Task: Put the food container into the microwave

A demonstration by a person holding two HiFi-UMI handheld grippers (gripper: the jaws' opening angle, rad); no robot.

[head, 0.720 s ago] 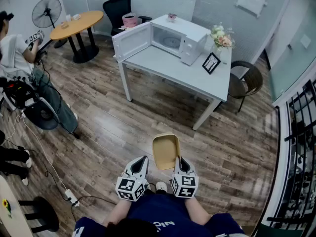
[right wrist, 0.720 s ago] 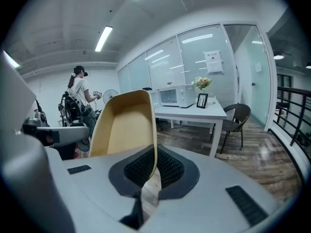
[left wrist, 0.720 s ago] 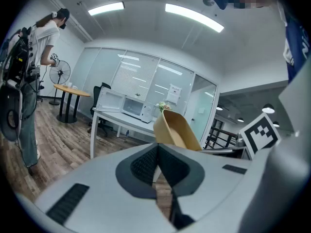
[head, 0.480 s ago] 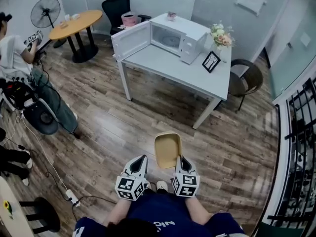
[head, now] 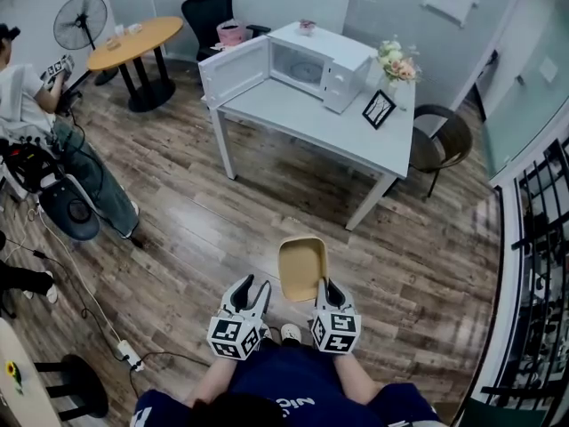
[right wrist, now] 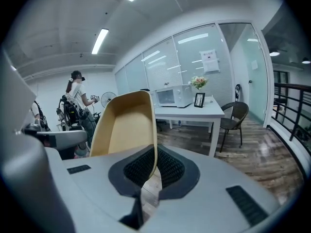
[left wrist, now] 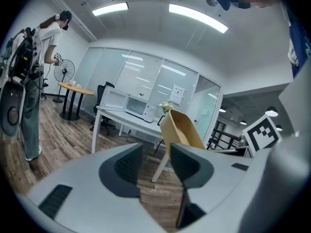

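Note:
A tan, empty food container is held out in front of me over the wood floor, and my right gripper is shut on its right rim. In the right gripper view the thin wall of the container is pinched between the pads of the right gripper. To its left, my left gripper is open and holds nothing; the left gripper view shows floor through the gap between its jaws and the container beyond them. Far ahead, the white microwave sits on the white table with its door swung open to the left.
On the table's right end are flowers and a picture frame; a wicker chair stands beside it. A person with equipment is at the left, near a fan and a round table. Cables and a power strip lie at lower left, a black railing at right.
The left gripper's jaws have parted; earlier they looked close together. The container has shifted slightly right and forward with the right gripper.

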